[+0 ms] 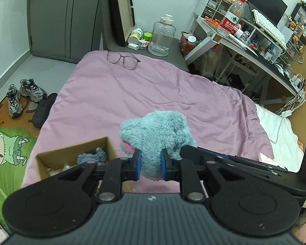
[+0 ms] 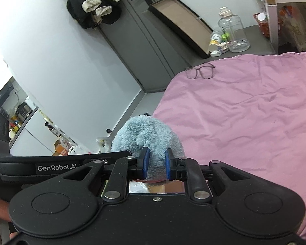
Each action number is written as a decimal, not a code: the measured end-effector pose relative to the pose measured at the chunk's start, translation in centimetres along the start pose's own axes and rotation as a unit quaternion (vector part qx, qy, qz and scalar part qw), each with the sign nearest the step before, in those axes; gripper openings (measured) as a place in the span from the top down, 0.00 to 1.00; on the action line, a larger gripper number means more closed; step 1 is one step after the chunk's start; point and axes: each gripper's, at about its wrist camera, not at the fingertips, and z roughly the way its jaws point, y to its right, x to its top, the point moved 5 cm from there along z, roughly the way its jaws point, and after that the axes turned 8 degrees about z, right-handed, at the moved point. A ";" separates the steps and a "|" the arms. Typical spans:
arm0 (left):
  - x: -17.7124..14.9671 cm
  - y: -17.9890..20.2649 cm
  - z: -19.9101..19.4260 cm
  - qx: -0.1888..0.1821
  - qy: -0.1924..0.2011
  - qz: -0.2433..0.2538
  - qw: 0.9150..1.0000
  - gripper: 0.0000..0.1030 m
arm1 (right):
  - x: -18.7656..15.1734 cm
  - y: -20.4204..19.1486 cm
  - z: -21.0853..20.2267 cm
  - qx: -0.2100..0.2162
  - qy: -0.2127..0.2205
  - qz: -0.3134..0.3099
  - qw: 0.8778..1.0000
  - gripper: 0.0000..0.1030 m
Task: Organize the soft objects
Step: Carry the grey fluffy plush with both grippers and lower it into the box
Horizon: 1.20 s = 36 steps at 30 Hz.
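- While the blue plush toy is seen from the left wrist, it is held above the pink bedcover, and the left gripper is narrowed on its lower part, with the pads pressed into the fur.
- At about 9 o'clock from the toy, just beside it, a cardboard box is placed on the bedcover; inside it a smaller grey-blue soft thing is lying, and some pale items near it cannot be identified.
- At 12 o'clock, well apart, a pair of glasses is lying on the bedcover, and a clear water jug is standing behind it.
- From the right wrist view, the same plush toy is seen between the pads of the right gripper, which is also closed narrowly on the fur; the left gripper's body is seen at 9 o'clock, very near.
- The box is not shown in this view.
- It is judged that the toy is gripped from two sides, so it could be stretched or pulled out of one grip if the grippers are moved apart.
- It is also judged that the toy is large against the box opening, so the light box could be pushed or tipped, and the toy could be left hanging over the rim.
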 end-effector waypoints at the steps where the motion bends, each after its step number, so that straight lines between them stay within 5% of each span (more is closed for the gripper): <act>1: -0.2 -0.3 -0.4 0.001 0.001 -0.002 1.000 0.83 | -0.2 -0.5 0.1 0.001 -0.002 -0.003 1.000 0.84; 19: -3.5 -6.5 -4.0 0.001 0.004 -0.025 1.000 0.83 | -3.6 -5.8 3.0 0.005 -0.027 -0.031 0.999 0.84; 36: -7.0 -9.6 1.1 -0.034 -0.022 -0.072 0.997 0.83 | -6.5 -4.2 7.1 -0.050 -0.070 -0.055 0.995 0.84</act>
